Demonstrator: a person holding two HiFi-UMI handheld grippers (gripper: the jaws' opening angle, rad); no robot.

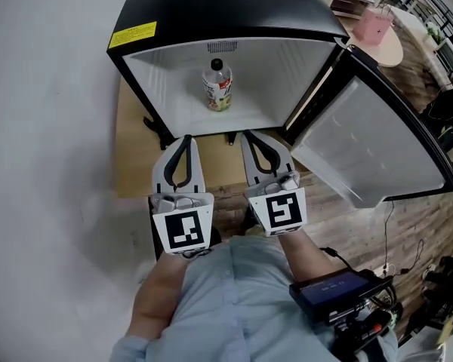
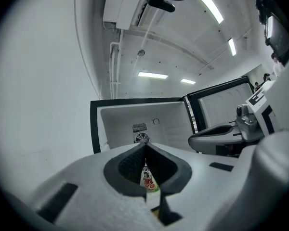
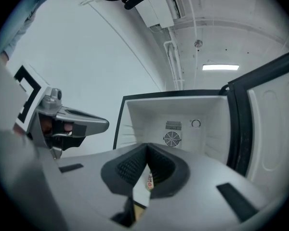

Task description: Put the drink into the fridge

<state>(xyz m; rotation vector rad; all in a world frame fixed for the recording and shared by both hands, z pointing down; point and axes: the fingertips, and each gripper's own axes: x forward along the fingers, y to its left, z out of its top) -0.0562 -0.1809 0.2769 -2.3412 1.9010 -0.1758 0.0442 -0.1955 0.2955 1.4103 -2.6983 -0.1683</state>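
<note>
The fridge (image 1: 287, 66) is holding the drink (image 1: 218, 87); my left tongs (image 1: 186, 137) and right tongs (image 1: 246, 133) are hovering pressed together, empty. I'm planning a gentle door (image 1: 362, 142) push.

Head view steeply down, gripper views level, all sharing the fridge (image 1: 287, 74)

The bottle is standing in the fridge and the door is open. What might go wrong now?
The drink bottle stands upright and unsupported, so slamming the open door might topple it. The right gripper, shut and empty, sits near the door's hinge side and might get pinched.
</note>
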